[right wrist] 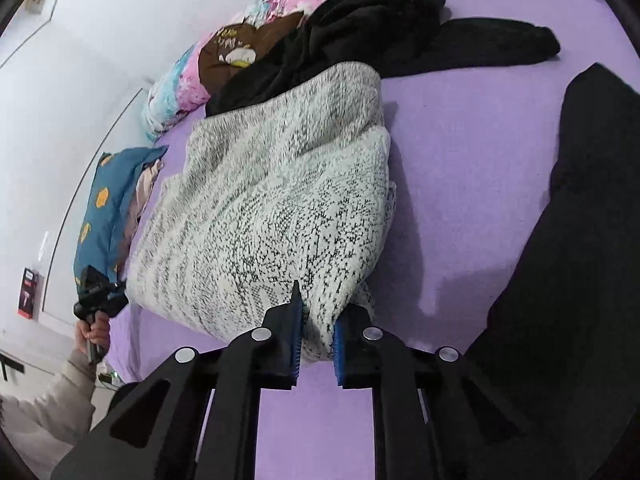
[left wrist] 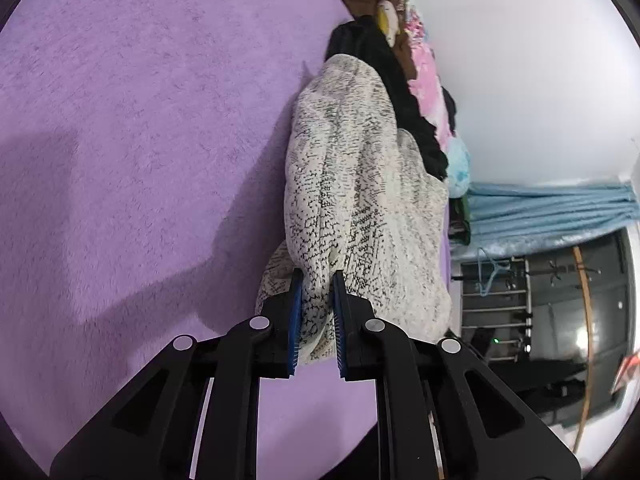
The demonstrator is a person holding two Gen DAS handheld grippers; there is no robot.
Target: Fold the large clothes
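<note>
- 2 hand-held grippers clamped on 1 garment: left hand-held gripper and right hand-held gripper, each with blue pads pinched onto an edge of the cream-and-black speckled knit sweater.
- Sweater draped over the purple plush bed, near edge lifted between the 2 grips, far end resting against a black fleece garment.
- Likely soft, thick and fairly heavy; prone to sag and stretch between grips, not slippery, not fragile. Best held at hem or shoulder corners, through both layers.
- Open purple room to the sweater's right in the right wrist view; another dark cloth further over, floral pink-and-blue bedding and a blue patterned pillow by the wall.
</note>
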